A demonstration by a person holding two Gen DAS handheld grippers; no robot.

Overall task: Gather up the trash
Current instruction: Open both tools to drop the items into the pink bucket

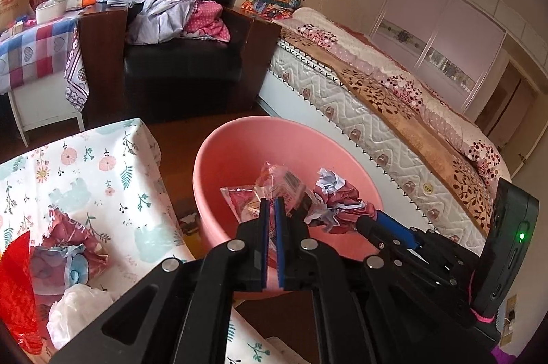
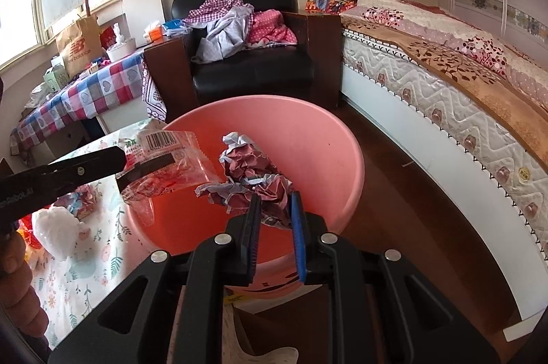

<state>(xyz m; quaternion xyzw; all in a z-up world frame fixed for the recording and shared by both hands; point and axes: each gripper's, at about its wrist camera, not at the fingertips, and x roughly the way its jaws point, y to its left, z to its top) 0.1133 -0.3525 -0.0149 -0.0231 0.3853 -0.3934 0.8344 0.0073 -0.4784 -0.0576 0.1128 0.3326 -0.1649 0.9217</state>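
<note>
We held our left gripper [image 1: 272, 203] clenched on a clear crinkled plastic wrapper with red print and a barcode [image 1: 274, 189], the film pinched between the blue pads and fanning out ahead of the fingertips. Our right gripper [image 2: 275, 198] was clamped on a crumpled ball of dark red and pale grey paper [image 2: 253, 172], which bulged out beyond its tips. Both pieces hung over the open mouth of the round pink plastic basin [image 2: 308, 131], the wrapper toward its left rim and the paper ball nearer the middle, just beside each other. The basin stood on the dark wooden floor [image 2: 394, 158], against the right edge of the table under a white floral cloth [image 1: 102, 158]. More rubbish lay near that table's front left corner: a crumpled red and blue wrapper [image 1: 68, 247] and a white wad of tissue [image 1: 78, 305].
</note>
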